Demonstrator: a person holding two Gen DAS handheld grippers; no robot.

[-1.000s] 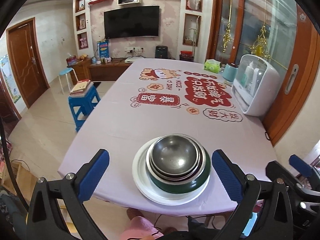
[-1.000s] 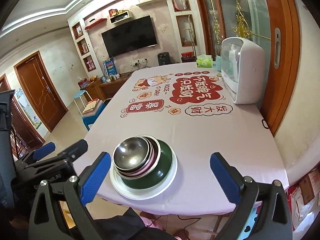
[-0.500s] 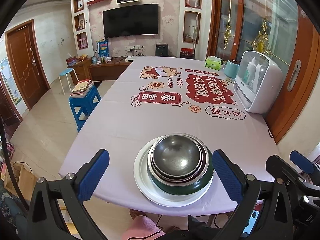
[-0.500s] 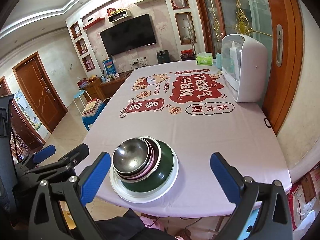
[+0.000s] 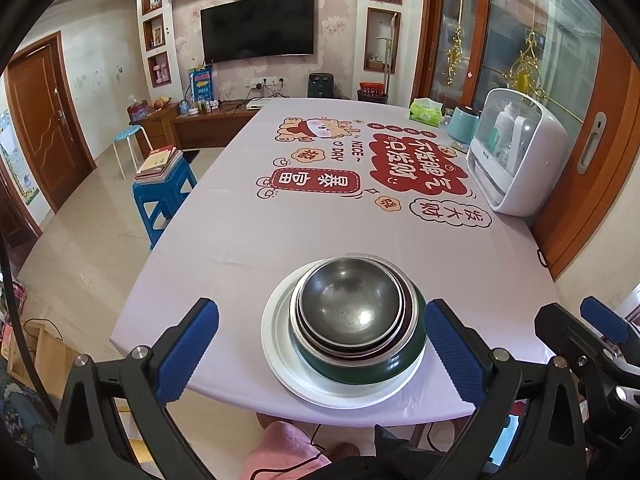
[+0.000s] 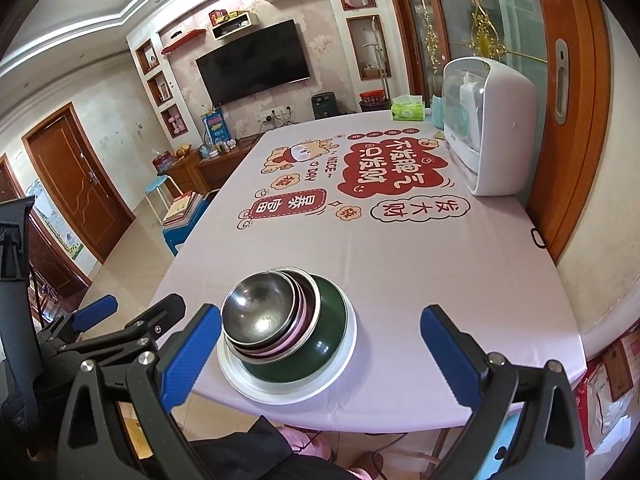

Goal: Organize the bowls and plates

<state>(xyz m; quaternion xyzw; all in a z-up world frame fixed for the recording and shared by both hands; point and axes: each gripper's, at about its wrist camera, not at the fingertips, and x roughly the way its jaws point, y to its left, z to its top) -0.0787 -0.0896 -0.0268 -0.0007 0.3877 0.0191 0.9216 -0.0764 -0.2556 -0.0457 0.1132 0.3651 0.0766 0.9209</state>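
Observation:
A stack of nested bowls sits on a white plate (image 5: pixel 280 352) (image 6: pixel 288 394) near the front edge of the table. A steel bowl (image 5: pixel 352 308) (image 6: pixel 256 314) is on top, thinner steel and pink-rimmed bowls lie under it, and a dark green bowl (image 5: pixel 360 366) (image 6: pixel 324 344) is at the bottom. My left gripper (image 5: pixel 320 316) is open, with its blue pads either side of the stack and short of it. My right gripper (image 6: pixel 320 320) is open too, held back from the stack and right of my left gripper (image 6: pixel 120 320).
The table carries a lilac cloth (image 5: pixel 240 248) printed with red characters. At its far right stand a white countertop cabinet (image 5: pixel 520 152), a teal jar (image 5: pixel 462 124) and a green tissue box (image 5: pixel 426 112). A blue stool with books (image 5: pixel 164 184) stands left. The person's legs are below the table edge.
Both views shifted only slightly. The stack has not moved and both grippers stay open.

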